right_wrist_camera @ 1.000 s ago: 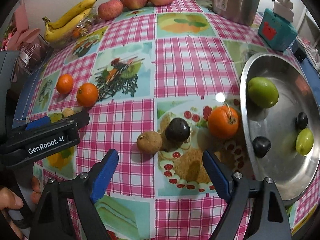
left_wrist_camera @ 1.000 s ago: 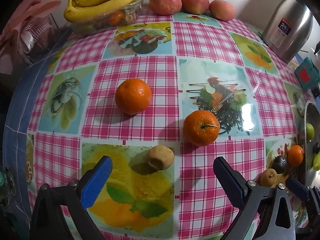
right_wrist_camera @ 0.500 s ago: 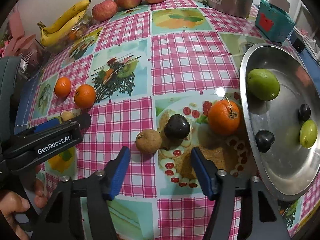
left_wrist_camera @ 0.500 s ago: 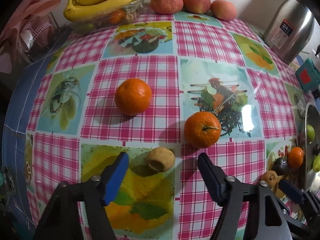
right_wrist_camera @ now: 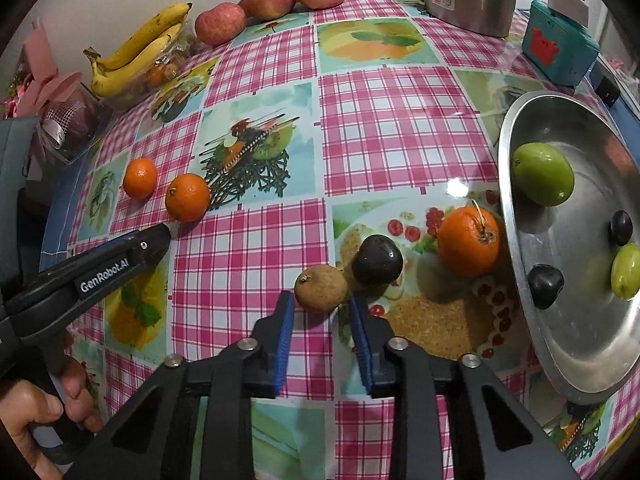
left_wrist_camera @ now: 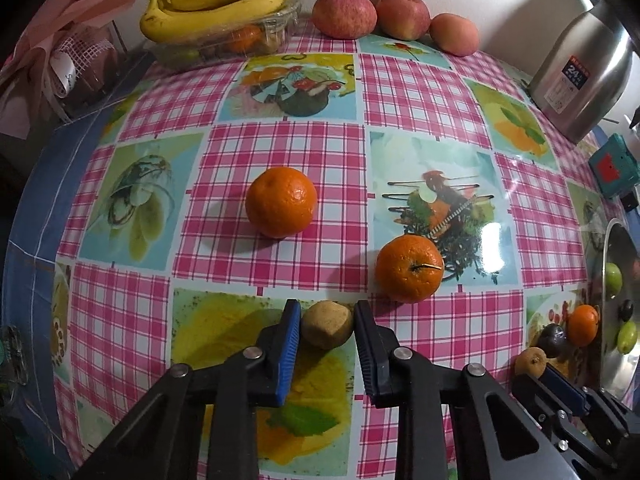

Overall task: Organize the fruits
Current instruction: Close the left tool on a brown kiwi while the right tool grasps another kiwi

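Tablecloth (left_wrist_camera: 280, 152), checked pink with fruit prints, is filling both views. Across the right of the right wrist view a steel pan (right_wrist_camera: 580, 344) is lying on it, holding a big green fruit (right_wrist_camera: 543, 174), a smaller green one (right_wrist_camera: 626, 271) and two dark plums (right_wrist_camera: 545, 286). A steel thermos (left_wrist_camera: 580, 76) is standing at the upper right of the left wrist view. Bananas (left_wrist_camera: 224, 4) are resting on a clear tub at the upper left there, with three apples (left_wrist_camera: 344, 14) just right of them along the wall.

Near the middle of the left wrist view two oranges (left_wrist_camera: 281, 208) are sitting well apart on the cloth. In the right wrist view a third orange (right_wrist_camera: 468, 241) is lying just beside the pan's rim, and a dark plum (right_wrist_camera: 377, 259) is sitting left of it, touching or nearly touching a small brown fruit.

The left gripper (left_wrist_camera: 324, 324), at lower centre of its view, is pressing its blue pads against both sides of one small brown fruit (left_wrist_camera: 327, 323), which is resting on the cloth. The right gripper (right_wrist_camera: 320, 308) is closing; the other small brown fruit (right_wrist_camera: 320, 288) is lying at its fingertips, mostly just beyond them, and I cannot tell whether the pads are touching it. At the lower left of the right wrist view a hand (right_wrist_camera: 36, 420) is gripping the left tool's handle.
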Demonstrator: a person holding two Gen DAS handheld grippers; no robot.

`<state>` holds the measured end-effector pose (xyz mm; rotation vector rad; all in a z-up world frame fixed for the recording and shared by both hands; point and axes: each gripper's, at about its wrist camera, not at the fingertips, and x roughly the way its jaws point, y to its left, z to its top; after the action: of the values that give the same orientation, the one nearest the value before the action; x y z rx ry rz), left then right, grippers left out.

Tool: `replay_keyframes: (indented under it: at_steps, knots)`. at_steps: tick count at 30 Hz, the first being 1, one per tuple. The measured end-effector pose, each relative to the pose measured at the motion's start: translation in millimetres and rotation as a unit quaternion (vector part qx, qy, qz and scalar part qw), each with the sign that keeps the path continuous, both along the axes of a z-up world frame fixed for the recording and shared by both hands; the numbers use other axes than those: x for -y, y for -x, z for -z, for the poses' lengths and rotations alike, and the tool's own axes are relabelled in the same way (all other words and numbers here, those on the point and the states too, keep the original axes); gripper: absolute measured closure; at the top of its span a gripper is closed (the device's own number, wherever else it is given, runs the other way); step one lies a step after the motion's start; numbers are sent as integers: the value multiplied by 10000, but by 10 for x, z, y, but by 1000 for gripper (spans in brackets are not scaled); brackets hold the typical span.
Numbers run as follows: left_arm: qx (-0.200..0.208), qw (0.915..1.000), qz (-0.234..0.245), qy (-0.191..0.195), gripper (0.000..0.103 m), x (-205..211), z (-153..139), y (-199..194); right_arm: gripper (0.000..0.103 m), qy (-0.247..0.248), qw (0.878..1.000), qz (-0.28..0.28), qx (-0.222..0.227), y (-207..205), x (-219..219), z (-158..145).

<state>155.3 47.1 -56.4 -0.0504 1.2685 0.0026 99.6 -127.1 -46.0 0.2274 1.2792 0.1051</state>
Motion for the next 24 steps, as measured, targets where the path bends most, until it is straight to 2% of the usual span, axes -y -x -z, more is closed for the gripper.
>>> replay_keyframes:
  at_steps: [5,10,12,14,19,24]
  knots:
    - [61,9999,-89,116,74,-55,-134,39,78,0,10000,-14,49,-7,10,-11]
    - [302,9992,-201,187,74,-102,-353,57,80,-143,9997,-11,196,17,44,-127]
    - [379,9989,-218,179,74,-129,-429,69,89,-178,9995,-21,277,22,45,-190]
    - [429,9986,-237,217,74,-150,-498,69,89,-137,9993,-28,352,34,46,-246]
    - [466,9985,-241,166,74,-140,-524,85,89,-121,9996,-53,256,28,64,-209]
    - [317,9991,-225,188,74,-122,-421,63,89,-45,9998,-166,41,41,44,-116]
